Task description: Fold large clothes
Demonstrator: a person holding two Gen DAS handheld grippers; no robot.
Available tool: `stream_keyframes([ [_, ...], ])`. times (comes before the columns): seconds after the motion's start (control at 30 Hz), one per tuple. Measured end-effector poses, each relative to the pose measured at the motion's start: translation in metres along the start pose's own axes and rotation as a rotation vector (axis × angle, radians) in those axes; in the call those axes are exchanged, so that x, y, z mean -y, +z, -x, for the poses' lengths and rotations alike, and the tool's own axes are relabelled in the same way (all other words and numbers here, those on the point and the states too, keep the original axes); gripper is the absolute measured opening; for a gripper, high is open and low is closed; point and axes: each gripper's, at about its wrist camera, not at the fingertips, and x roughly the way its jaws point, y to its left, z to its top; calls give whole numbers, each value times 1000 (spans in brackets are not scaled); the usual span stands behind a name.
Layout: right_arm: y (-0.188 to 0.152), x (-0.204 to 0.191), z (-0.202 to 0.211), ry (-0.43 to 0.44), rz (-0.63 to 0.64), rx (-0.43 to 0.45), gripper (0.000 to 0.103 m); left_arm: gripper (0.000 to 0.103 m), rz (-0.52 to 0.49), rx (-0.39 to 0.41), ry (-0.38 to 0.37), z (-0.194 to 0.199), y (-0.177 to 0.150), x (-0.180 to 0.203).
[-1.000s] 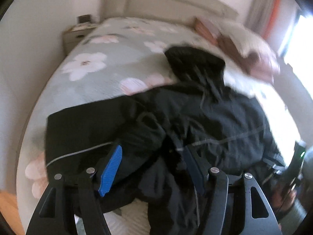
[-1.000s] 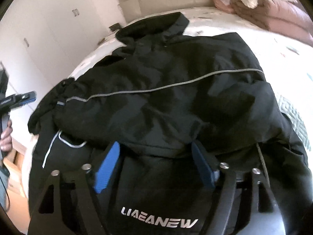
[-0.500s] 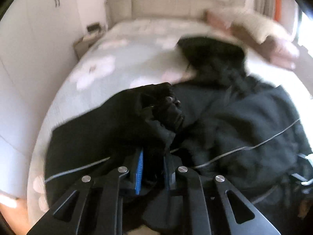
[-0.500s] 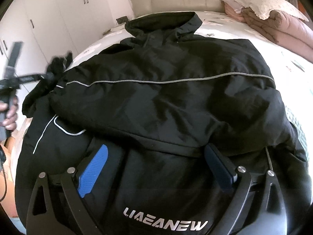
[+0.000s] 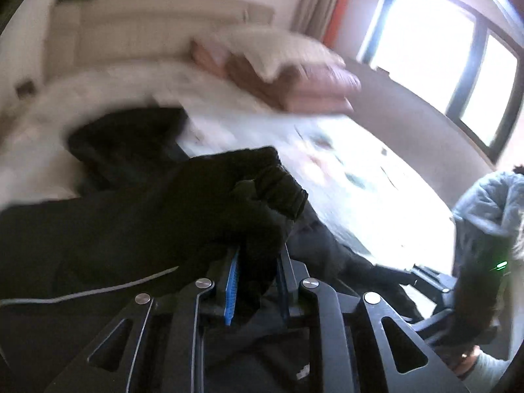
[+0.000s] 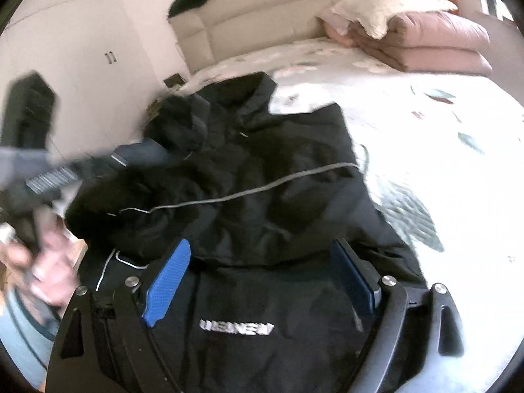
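Left gripper (image 5: 255,262) was clamped on the black sleeve (image 5: 235,196) of the jacket (image 6: 262,190), its 2 blue pads nearly together around the bunched cuff, raised above the jacket body. Right gripper (image 6: 262,262) stood wide apart and empty over the lower panel bearing white lettering (image 6: 236,327). The jacket lay spread on the floral bed (image 6: 425,124); folded pink bedding (image 6: 425,46), probably quilts, sat near the headboard (image 6: 262,9).

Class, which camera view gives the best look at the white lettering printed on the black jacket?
The right wrist view: the white lettering lies flat on the black jacket, between the open right gripper fingers, though blurred. The left wrist view shows only bunched black fabric, no lettering.
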Motion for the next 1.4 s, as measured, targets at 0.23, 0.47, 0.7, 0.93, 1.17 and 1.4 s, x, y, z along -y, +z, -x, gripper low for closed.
stream_keyframes([
  [0.23, -5, 25, -4, -19, -13, -60, 90, 34, 176, -143, -150, -75, -34, -31],
  [0.47, 35, 20, -22, 117, -108, -90, 90, 62, 233, -74, -229, -2, -38, -44],
  [0.7, 62, 15, -91, 92, -198, -195, 82, 63, 281, 56, -31, 81, -65, -95],
  [0.93, 71, -8, -94, 99, -125, -198, 36, 63, 340, 131, 127, 122, -74, -147],
  [1.17, 99, 17, -30, -77, -35, -12, 35, 63, 334, 7, 194, 76, -78, -170],
  [1.4, 46, 52, -116, -161, -59, -184, 36, 62, 270, -32, 300, 43, -90, -163],
])
